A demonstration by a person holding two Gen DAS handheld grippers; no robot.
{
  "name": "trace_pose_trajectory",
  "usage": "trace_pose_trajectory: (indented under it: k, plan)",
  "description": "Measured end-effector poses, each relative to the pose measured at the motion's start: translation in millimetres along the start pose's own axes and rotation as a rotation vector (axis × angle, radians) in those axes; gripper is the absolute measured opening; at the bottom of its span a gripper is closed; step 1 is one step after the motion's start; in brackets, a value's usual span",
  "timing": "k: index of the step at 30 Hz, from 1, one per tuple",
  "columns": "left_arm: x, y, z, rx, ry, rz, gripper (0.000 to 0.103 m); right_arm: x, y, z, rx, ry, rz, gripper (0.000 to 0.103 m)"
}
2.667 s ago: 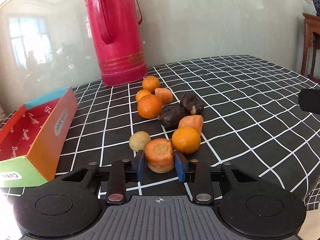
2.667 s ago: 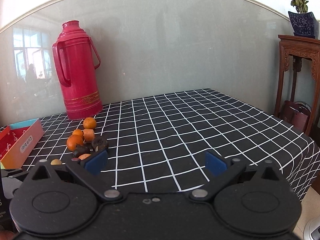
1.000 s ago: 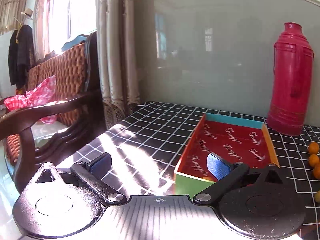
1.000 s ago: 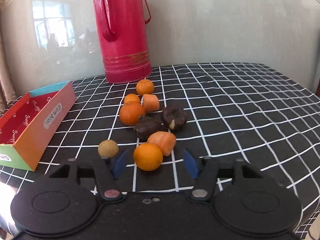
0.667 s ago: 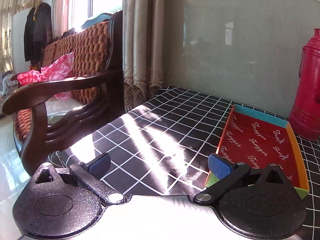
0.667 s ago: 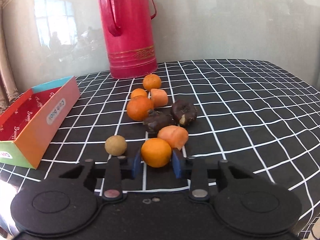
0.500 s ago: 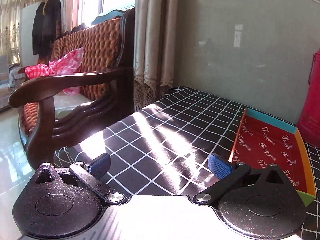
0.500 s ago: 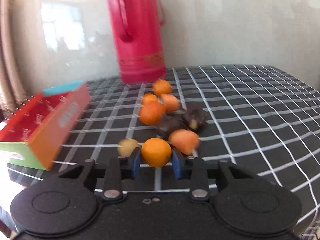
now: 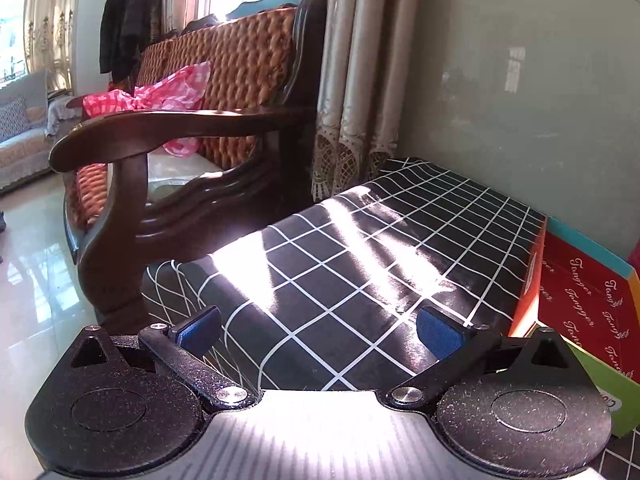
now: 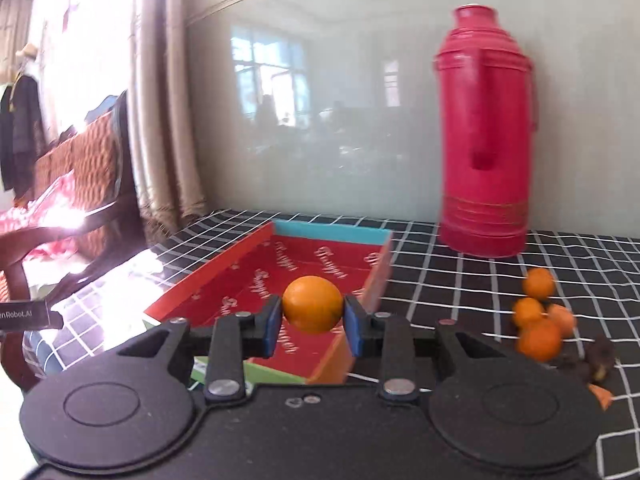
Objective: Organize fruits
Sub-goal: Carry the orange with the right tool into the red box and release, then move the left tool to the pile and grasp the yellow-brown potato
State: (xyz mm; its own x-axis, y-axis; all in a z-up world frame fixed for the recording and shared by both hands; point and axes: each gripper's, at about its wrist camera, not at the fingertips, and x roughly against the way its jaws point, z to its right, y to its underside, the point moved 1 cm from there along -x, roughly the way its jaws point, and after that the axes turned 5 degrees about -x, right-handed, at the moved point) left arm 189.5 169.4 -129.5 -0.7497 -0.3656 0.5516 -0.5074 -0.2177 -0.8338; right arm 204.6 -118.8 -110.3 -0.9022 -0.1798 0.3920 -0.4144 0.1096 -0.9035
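My right gripper (image 10: 313, 322) is shut on an orange (image 10: 313, 303) and holds it above the near end of the red cardboard box (image 10: 256, 258). Several more oranges (image 10: 538, 338) and dark fruits (image 10: 600, 356) lie in a cluster at the right on the checked cloth. My left gripper (image 9: 318, 330) is open and empty, low over the table's left end. The red box shows at the right edge of the left wrist view (image 9: 588, 292).
A tall red thermos (image 10: 486, 136) stands at the back by the wall. A wooden armchair (image 9: 172, 136) stands just beyond the table's left edge (image 9: 208, 264). The left gripper's body (image 10: 28, 314) pokes in at the left of the right wrist view.
My right gripper closed on the orange, lifted it from the cluster and carried it left over the box. My left gripper swung left away from the box, staying open.
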Motion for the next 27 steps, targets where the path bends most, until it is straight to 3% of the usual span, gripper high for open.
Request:
trace_pose_trajectory:
  k: [5, 9, 11, 12, 13, 15, 16, 22, 27]
  plan:
    - [-1, 0, -9, 0.014, -0.012, -0.003, 0.103, -15, 12, -17, 0.026, -0.014, -0.059, 0.026]
    - [-2, 0, -7, 0.013, -0.005, -0.005, 0.103, -12, 13, -22, 0.038, -0.014, -0.048, 0.035]
    - [-1, 0, -1, 0.002, 0.000, -0.003, 0.103, -6, 10, -19, 0.027, -0.017, -0.027, 0.057]
    - [-1, 0, 1, -0.005, 0.003, 0.000, 0.103, 1, 8, -15, 0.013, -0.020, -0.009, 0.080]
    - [1, 0, 5, -0.013, 0.007, 0.003, 0.103, 5, 7, -12, 0.001, -0.018, 0.015, 0.089]
    - [4, 1, 11, -0.030, 0.012, 0.013, 0.103, 15, 3, -7, -0.003, -0.004, 0.059, 0.090]
    - [5, 1, 14, -0.040, 0.015, 0.019, 0.103, 20, 1, -5, 0.000, 0.008, 0.074, 0.098]
    - [18, 3, 40, -0.105, 0.050, 0.055, 0.103, 46, -7, 20, -0.006, 0.080, 0.123, 0.097]
    - [43, 6, 75, -0.191, 0.123, 0.148, 0.103, 66, -7, 60, -0.047, 0.268, 0.148, 0.097]
